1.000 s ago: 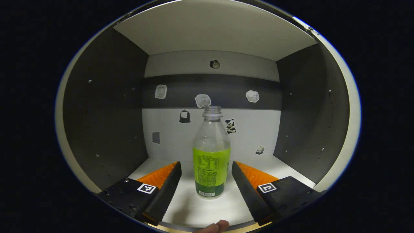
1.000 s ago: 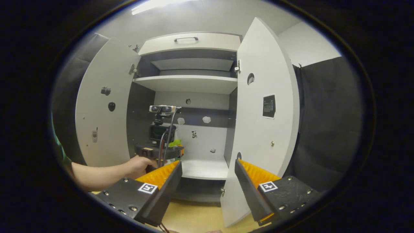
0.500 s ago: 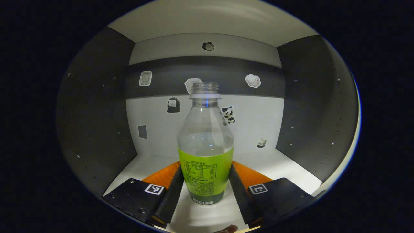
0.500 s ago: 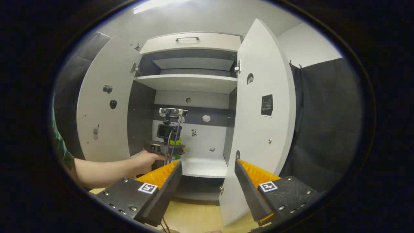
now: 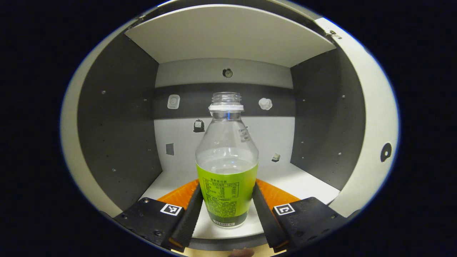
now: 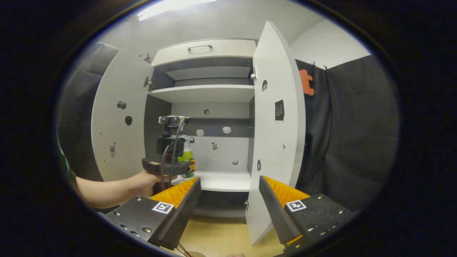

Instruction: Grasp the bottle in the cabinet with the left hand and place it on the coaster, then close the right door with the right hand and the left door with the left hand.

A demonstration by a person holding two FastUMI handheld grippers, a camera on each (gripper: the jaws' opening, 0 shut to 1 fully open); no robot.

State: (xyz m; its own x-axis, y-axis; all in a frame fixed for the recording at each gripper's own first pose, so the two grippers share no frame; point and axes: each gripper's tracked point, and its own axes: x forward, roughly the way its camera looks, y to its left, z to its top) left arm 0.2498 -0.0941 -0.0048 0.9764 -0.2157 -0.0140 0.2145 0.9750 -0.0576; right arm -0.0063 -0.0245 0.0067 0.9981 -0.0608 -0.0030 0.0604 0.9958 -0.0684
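Observation:
A clear capless bottle (image 5: 227, 178) with a green label stands upright between my left gripper's fingers, which press on both sides of the label; the left gripper (image 5: 226, 186) is shut on it. The bottle's base hangs at the front edge of the cabinet's lower shelf (image 5: 296, 182). In the right gripper view, a hand holds the left gripper (image 6: 167, 166) with the bottle (image 6: 186, 156) at the cabinet opening. My right gripper (image 6: 230, 179) is open with nothing between its fingers, in front of the cabinet, near the open right door (image 6: 276, 142). The left door (image 6: 117, 125) also stands open.
An upper shelf (image 6: 207, 93) and a closed top compartment with a handle (image 6: 200, 47) sit above. Small stickers dot the cabinet's back wall (image 5: 178, 142). A wooden tabletop (image 6: 217, 239) lies below the cabinet. Black cloth (image 6: 350, 142) hangs right of the right door.
The left gripper went in around the bottle, shut on it, and has drawn back toward the cabinet's front edge with it. The right gripper's view shifted slightly; it stays open.

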